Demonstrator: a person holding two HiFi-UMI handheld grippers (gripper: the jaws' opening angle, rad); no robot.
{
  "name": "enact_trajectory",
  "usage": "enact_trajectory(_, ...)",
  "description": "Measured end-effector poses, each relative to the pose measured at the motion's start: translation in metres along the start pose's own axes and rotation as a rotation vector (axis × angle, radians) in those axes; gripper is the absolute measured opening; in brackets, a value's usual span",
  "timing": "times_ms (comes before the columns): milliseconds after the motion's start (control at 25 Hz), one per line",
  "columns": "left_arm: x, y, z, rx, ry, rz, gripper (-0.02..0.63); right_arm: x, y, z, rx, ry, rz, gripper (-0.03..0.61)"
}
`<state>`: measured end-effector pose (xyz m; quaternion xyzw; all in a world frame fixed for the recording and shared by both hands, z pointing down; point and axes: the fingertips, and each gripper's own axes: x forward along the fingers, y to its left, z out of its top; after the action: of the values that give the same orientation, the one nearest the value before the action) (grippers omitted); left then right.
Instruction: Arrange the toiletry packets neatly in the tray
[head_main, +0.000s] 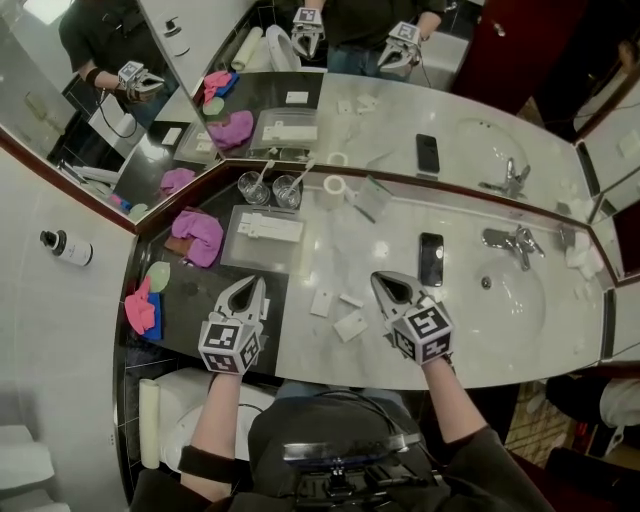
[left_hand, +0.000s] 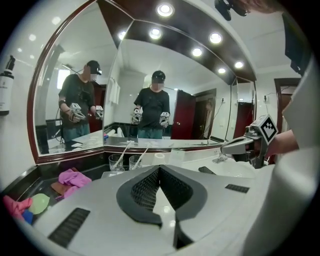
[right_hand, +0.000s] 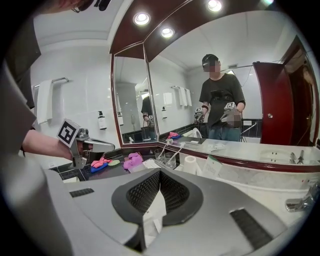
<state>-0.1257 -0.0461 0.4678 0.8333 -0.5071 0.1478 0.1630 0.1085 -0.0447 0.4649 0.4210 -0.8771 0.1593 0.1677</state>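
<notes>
A clear tray (head_main: 236, 258) stands on the dark part of the counter, with white toiletry packets (head_main: 270, 228) lying in it. More white packets lie loose on the pale marble: one (head_main: 321, 303) near the tray and another (head_main: 351, 326) close to the front edge. My left gripper (head_main: 255, 281) hovers in front of the tray, jaws shut and empty; in the left gripper view its tips (left_hand: 159, 168) meet. My right gripper (head_main: 380, 279) hovers just right of the loose packets, also shut with nothing held (right_hand: 159, 172).
Two glasses with toothbrushes (head_main: 256, 188) and a white roll (head_main: 334, 186) stand by the mirror. A pink cloth (head_main: 198, 235) lies left of the tray. A black phone (head_main: 432, 258), the faucet (head_main: 510, 240) and the sink basin (head_main: 520, 300) are to the right.
</notes>
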Motion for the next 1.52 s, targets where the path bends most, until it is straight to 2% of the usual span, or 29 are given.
enact_trajectory(80, 0.010, 0.007, -0.006, -0.003, 0.037, 0.013, 0.005, 0.002, 0.002, 0.002, -0.018, 0.010, 0.007, 0.015)
enact_trajectory(160, 0.023, 0.017, -0.012, -0.005, 0.080, 0.021, 0.050, 0.007, 0.000, 0.000, -0.024, 0.020, 0.010, 0.015)
enact_trajectory(320, 0.054, 0.045, -0.022, 0.012, 0.171, 0.044, 0.099, 0.027, 0.007, 0.001, -0.031, 0.052, 0.044, 0.015)
enact_trajectory(440, 0.082, 0.070, -0.031, 0.023, 0.249, 0.057, 0.170, 0.046, 0.010, 0.000, -0.074, 0.081, 0.058, 0.015)
enact_trajectory(680, 0.138, 0.115, -0.060, 0.056, 0.402, 0.068, 0.235, 0.084, 0.022, -0.006, -0.164, 0.141, 0.088, 0.015)
enact_trajectory(840, 0.167, 0.127, -0.072, 0.074, 0.492, 0.055, 0.238, 0.106, 0.029, -0.012, -0.178, 0.159, 0.115, 0.015)
enact_trajectory(920, 0.178, 0.138, -0.076, 0.087, 0.526, 0.076, 0.238, 0.114, 0.031, -0.016, -0.174, 0.160, 0.124, 0.015)
enact_trajectory(1120, 0.200, 0.154, -0.091, 0.134, 0.591, 0.097, 0.238, 0.124, 0.031, -0.025, -0.149, 0.157, 0.128, 0.015)
enact_trajectory(1320, 0.206, 0.158, -0.103, 0.129, 0.633, 0.091, 0.236, 0.120, 0.028, -0.035, -0.112, 0.162, 0.112, 0.015)
enact_trajectory(1360, 0.206, 0.158, -0.103, 0.128, 0.631, 0.092, 0.229, 0.118, 0.027, -0.037, -0.108, 0.163, 0.109, 0.015)
enact_trajectory(1400, 0.205, 0.158, -0.103, 0.128, 0.628, 0.094, 0.194, 0.117, 0.026, -0.039, -0.103, 0.164, 0.107, 0.015)
enact_trajectory(1440, 0.205, 0.157, -0.103, 0.134, 0.625, 0.099, 0.121, 0.115, 0.025, -0.040, -0.100, 0.164, 0.105, 0.015)
enact_trajectory(1520, 0.202, 0.157, -0.103, 0.148, 0.622, 0.108, 0.112, 0.112, 0.024, -0.041, -0.096, 0.163, 0.100, 0.015)
